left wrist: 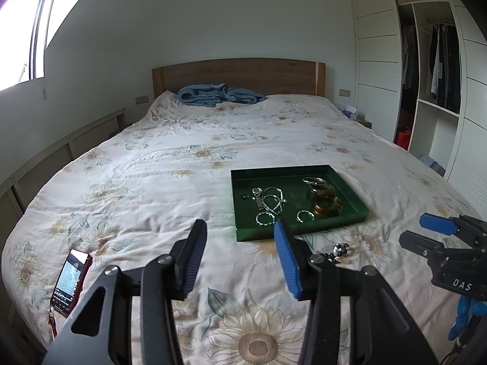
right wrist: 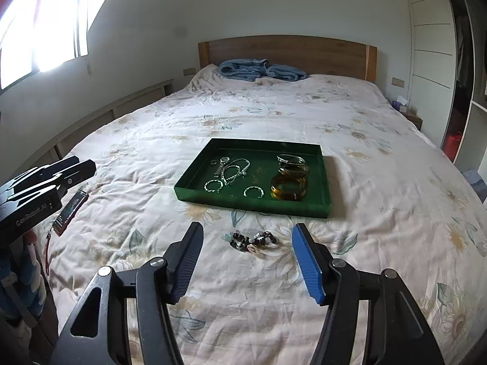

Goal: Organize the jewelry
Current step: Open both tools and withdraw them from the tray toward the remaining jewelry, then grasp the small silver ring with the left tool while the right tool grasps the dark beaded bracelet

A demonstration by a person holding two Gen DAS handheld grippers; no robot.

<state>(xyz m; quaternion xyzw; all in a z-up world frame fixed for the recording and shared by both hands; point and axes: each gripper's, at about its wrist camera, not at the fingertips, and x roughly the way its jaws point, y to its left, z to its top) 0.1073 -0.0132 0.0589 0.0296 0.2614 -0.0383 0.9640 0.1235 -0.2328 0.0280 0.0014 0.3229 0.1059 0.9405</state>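
A green tray lies on the flowered bedspread. It holds silver chains, small silver rings and stacked amber bangles. A dark beaded bracelet lies on the bedspread just in front of the tray. My right gripper hovers over the bed, open and empty; the bracelet shows on the cloth beyond its fingertips. My left gripper is open and empty too, short of the tray's near left corner. Each gripper shows at the edge of the other's view.
A red phone with a lit screen lies near the bed's left edge. Folded blue cloth rests by the wooden headboard. An open wardrobe with hanging clothes stands on the right.
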